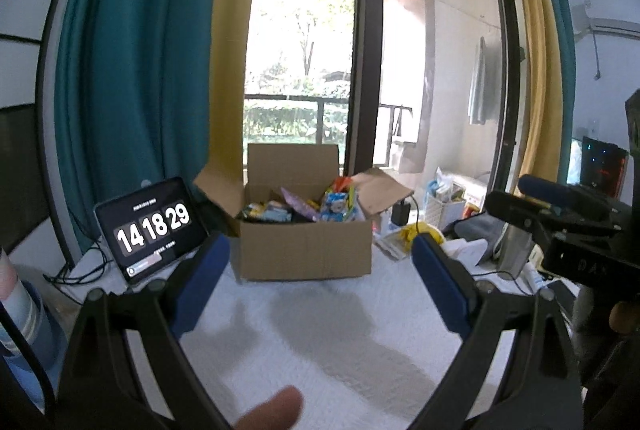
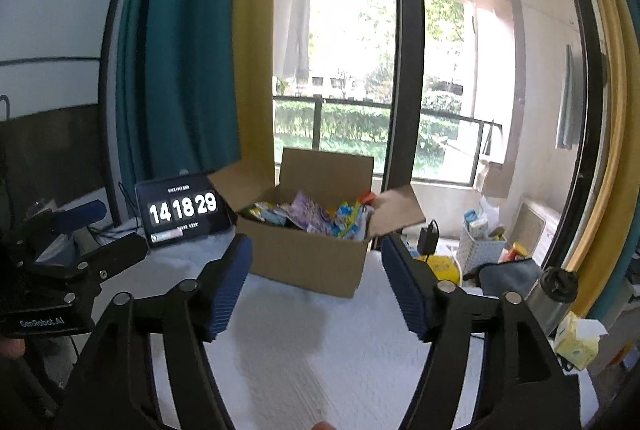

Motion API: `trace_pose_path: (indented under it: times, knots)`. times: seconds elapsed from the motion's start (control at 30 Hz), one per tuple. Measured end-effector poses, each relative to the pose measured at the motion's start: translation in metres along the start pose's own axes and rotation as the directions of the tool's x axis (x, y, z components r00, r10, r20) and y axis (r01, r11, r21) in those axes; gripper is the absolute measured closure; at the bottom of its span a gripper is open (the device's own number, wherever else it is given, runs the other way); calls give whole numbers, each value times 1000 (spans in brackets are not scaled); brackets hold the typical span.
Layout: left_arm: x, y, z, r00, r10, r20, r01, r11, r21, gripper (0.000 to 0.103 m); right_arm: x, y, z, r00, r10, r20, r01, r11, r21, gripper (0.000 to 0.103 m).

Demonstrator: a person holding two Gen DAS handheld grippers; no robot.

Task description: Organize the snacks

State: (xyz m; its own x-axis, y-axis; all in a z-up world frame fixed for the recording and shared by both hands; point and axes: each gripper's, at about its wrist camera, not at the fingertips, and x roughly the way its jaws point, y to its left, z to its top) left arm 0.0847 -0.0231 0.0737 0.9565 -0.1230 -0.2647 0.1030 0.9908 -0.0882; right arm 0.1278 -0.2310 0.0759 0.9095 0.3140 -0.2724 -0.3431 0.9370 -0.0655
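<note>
Through the left wrist camera, the left gripper (image 1: 320,262) stands wide apart, its blue pads (image 1: 202,282) holding nothing and touching nothing above the white tabletop (image 1: 320,342). A thumb tip (image 1: 276,408) shows at the bottom edge. Straight ahead between the fingers sits the cardboard box (image 1: 306,246), flaps up and spread, its long side lying across the view. Snack packets (image 1: 304,208) fill it, heaped at mixed angles. A tablet clock (image 1: 154,228) reading 14 18 29 leans just left of the box. At the far right the right gripper (image 1: 556,206) is seen side-on, level with the box; from here one cannot tell how far it is spread.

From the right wrist camera, the right gripper (image 2: 316,282) is likewise spread wide and empty, hovering over the tabletop (image 2: 320,358) and aimed at the box (image 2: 308,262), which lies ahead, turned slightly so a corner faces the camera. The snack packets (image 2: 316,216) show inside it. The clock (image 2: 182,212) stands beside the box's left flap. The left gripper (image 2: 92,238) juts in from the left edge, pointing toward the clock.
</note>
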Motion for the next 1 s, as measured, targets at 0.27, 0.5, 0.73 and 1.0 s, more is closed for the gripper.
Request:
trace_pose_path:
  times: [0.27,0.5,0.73,1.0]
  knots:
    - [-18,2,30,994,86,72,-89,996,32,9,-18,-6,23,997,2,77,-5,999,44,19]
    - [-30,6,53,990,67,124,-70,997,17,9,-30,-12,40,991,-30,129,21,998,67,16]
    - [-35,6,64,985,59,163,-63,998,21,9,-30,-10,45,988,-41,147,33,998,54,16]
    - [-27,7,58,986,72,151,-76,997,20,9,-23,-8,42,992,-28,127,22,999,49,16]
